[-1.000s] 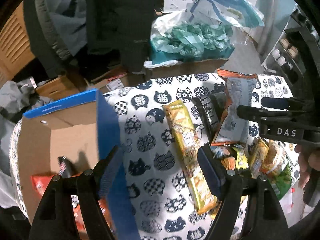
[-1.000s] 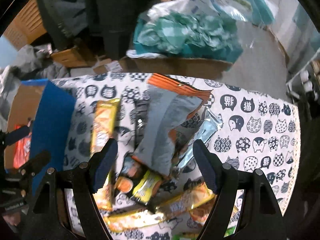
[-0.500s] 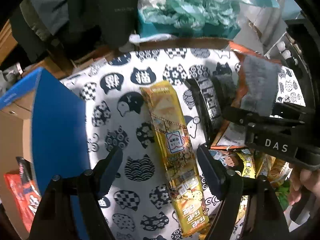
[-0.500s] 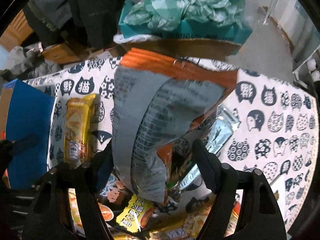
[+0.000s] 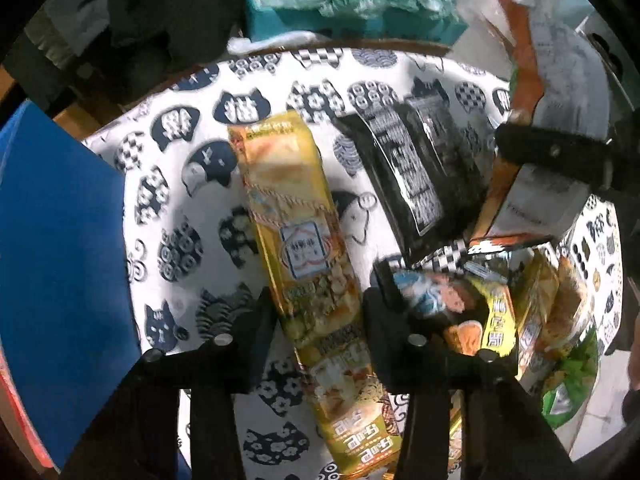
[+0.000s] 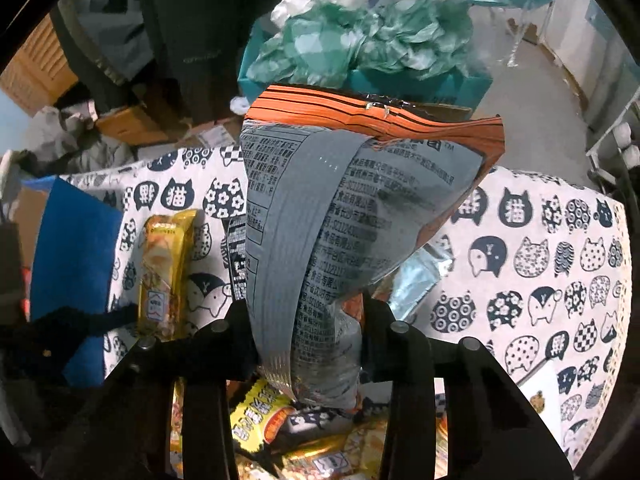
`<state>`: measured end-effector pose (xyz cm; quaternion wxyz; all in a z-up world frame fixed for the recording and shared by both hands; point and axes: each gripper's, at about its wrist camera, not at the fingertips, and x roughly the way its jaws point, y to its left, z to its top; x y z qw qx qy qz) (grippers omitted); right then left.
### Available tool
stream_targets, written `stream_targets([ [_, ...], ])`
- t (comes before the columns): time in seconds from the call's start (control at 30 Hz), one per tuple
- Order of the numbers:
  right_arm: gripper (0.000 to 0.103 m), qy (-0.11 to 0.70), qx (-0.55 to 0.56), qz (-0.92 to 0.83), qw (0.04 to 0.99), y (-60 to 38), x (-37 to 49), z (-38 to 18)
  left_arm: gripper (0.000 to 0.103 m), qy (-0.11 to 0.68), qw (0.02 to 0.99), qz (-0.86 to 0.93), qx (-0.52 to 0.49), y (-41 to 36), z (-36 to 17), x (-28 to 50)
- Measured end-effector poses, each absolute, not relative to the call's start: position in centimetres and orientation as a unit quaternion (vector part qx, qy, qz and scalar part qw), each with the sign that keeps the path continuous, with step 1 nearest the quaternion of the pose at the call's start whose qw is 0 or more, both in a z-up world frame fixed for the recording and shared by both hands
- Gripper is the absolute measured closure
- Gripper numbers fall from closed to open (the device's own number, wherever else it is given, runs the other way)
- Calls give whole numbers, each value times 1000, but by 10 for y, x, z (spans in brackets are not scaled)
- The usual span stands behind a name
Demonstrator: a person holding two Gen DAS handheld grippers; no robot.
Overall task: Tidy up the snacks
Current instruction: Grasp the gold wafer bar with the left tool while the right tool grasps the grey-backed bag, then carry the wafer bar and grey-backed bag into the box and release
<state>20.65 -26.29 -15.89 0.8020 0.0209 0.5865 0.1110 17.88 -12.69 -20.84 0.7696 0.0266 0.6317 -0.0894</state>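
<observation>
- Left gripper (image 5: 316,316) points down at the cat-print tablecloth (image 5: 176,216), its jaws closing on the long yellow snack pack (image 5: 296,240); both fingers sit right against the pack's sides.
- That yellow pack lies lengthwise on the cloth, running from mid-table toward the camera, between the blue box flap (image 5: 60,280) on the left and a black packet (image 5: 408,172) on the right.
- Right gripper (image 6: 308,332) has its jaws closing on the lower end of a big grey-and-orange chip bag (image 6: 344,208), pinched between the fingers.
- The bag stands upright in the grip, orange sealed edge on top, printed back toward the camera, lifted above the table.
- Under it, a heap of small snack packets (image 6: 260,408) lies on the cloth, close to the camera.
- A silver foil packet (image 6: 420,276) peeks out behind the bag on the right.
- Beyond the table edge, a teal box stuffed with green plastic bags (image 6: 360,48).
</observation>
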Motion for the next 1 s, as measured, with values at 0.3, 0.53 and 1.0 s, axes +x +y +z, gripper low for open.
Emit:
stream_targets([
  [0.3,66,589,10,122,799,-264,187,-152,73,608,786,-97,59,-127,-194,164],
  [0.53,66,583,-9,127,803,-260,169,-141,73,585,802,-96,70,-124,-172,149],
  [1.0,66,565,-10,148,812,-247,140,-108,73,521,847,-86,66,-99,-93,117],
])
